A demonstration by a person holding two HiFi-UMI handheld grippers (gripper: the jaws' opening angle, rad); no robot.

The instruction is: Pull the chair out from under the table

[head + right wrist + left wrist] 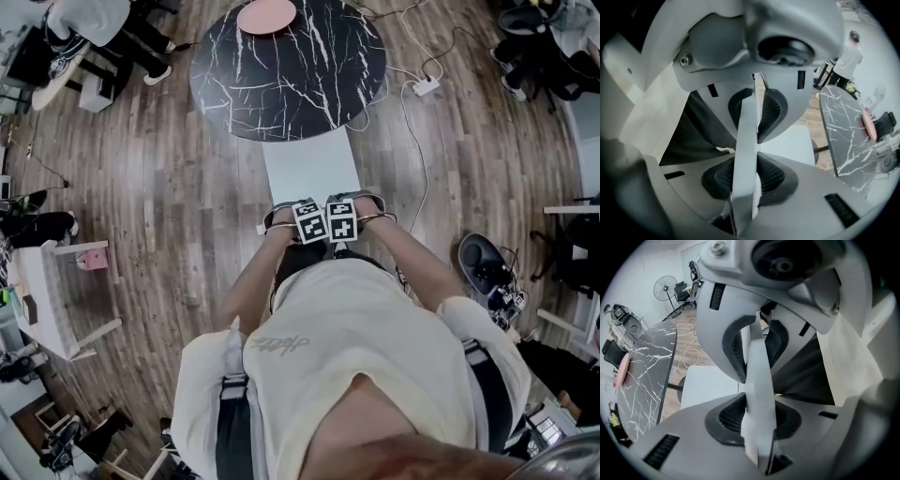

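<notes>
A white chair stands at the round black marble table, its seat partly out from under the near rim. Both grippers clamp the thin white top edge of the chair's back. In the head view the left gripper and the right gripper sit side by side over that back, and their marker cubes hide the fingertips. In the left gripper view the back's edge stands pinched between the ribbed pads of the left gripper. The right gripper is shut on the same edge. The seat lies beyond.
A pink plate lies on the table's far side. A power strip with cables lies on the wood floor to the right of the table. A person stands at the upper left. A low white table is at the left, a dark round appliance at the right.
</notes>
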